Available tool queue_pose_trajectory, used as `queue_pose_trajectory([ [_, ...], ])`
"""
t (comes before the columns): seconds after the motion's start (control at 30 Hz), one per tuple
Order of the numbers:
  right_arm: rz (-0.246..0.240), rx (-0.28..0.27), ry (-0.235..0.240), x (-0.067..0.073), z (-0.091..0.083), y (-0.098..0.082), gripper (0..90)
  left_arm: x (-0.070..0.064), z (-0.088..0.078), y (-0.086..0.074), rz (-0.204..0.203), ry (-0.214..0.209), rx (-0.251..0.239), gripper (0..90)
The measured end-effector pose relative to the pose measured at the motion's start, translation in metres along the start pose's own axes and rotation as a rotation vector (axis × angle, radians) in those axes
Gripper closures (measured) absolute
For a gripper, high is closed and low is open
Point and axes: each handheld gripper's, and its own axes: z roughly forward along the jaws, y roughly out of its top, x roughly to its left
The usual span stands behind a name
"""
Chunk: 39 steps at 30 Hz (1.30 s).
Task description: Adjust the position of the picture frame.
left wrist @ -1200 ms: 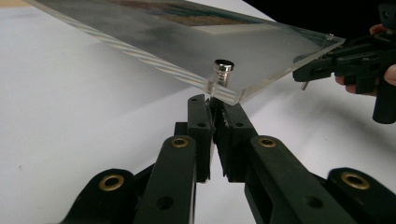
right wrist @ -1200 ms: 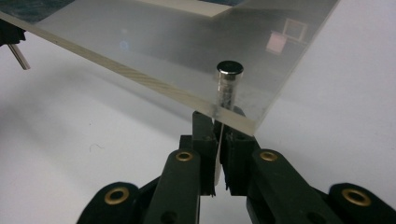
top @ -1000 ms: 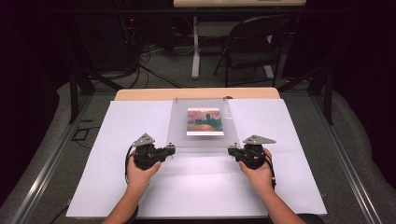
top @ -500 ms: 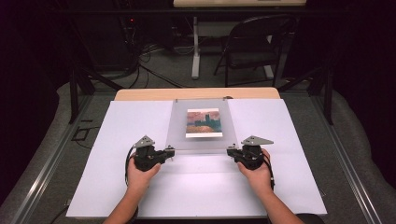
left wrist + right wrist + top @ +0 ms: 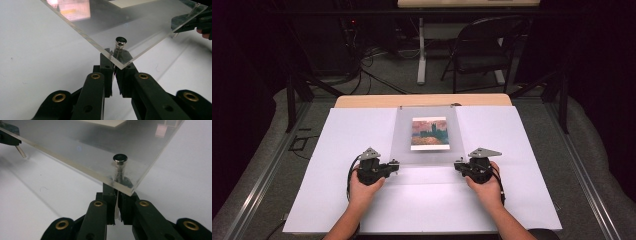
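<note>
Right now both tools grip a clear acrylic panel [image 5: 427, 135] by its near corners — the left gripper [image 5: 114, 65] clamped on one metal standoff pin [image 5: 119, 45], the right gripper [image 5: 117, 188] on the other. Held tilted above the white table cover [image 5: 337, 150], near edge raised, the panel has a small landscape picture [image 5: 429, 133] under its middle.

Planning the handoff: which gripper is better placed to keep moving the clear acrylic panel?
Neither: left gripper and right gripper each clamp a near-corner standoff post under the acrylic panel; probably a two-handed move.
</note>
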Motion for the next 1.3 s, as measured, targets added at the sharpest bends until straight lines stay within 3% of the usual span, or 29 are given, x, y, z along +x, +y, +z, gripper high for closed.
queue_pose_trajectory([
  [0.07, -0.004, 0.017, -0.003, -0.001, 0.001, -0.002, 85.1, 0.000, 0.002, -0.002, 0.005, -0.002, 0.017, 83.8],
  [0.3, -0.010, 0.023, -0.007, -0.001, 0.002, -0.004, 84.5, -0.001, 0.002, -0.005, 0.003, 0.007, -0.007, 83.2],
  [0.4, -0.006, 0.021, -0.011, -0.002, 0.000, -0.004, 79.9, -0.002, 0.002, -0.005, 0.002, 0.018, -0.008, 82.4],
  [0.63, -0.021, 0.013, -0.027, 0.001, -0.009, -0.005, 69.8, -0.005, -0.004, -0.007, 0.007, 0.054, -0.038, 69.2],
  [0.83, -0.062, 0.006, -0.051, 0.010, -0.025, -0.006, 56.6, -0.007, -0.013, -0.013, 0.037, 0.074, -0.032, 54.9],
  [1.03, -0.070, -0.013, -0.049, 0.010, -0.045, -0.006, 51.0, -0.013, -0.027, -0.019, 0.073, 0.071, -0.037, 50.4],
  [1.13, -0.100, -0.020, -0.064, 0.011, -0.055, -0.009, 48.8, -0.015, -0.033, -0.021, 0.082, 0.067, -0.039, 50.3],
  [1.3, -0.123, -0.048, -0.089, 0.009, -0.067, -0.016, 44.8, -0.014, -0.041, -0.023, 0.068, 0.061, -0.058, 47.7],
])
